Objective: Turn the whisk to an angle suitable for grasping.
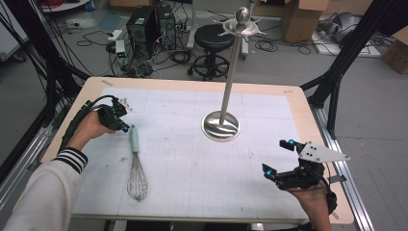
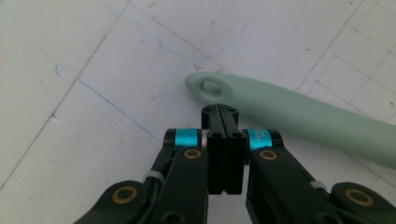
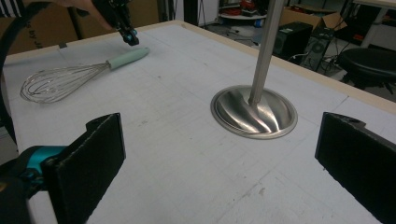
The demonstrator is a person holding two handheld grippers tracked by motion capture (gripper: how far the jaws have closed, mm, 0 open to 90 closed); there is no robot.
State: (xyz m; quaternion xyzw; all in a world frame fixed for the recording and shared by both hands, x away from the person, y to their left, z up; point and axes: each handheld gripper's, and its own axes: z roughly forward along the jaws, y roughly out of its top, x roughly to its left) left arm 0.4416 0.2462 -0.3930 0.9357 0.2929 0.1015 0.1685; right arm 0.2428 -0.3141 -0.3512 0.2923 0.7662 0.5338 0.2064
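We see the whisk lying on the table, its long axis toward the person; the left hand-held gripper, closed on nothing, sits at the handle's end; the right hand-held gripper stands open, well apart.

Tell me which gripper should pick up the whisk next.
Left. The left gripper is right at the end of the whisk's green handle, its jaws shut beside it with nothing between them. The right gripper sits open near the table's other side, beyond the steel stand.

Grey floor with black stool, cardboard boxes.
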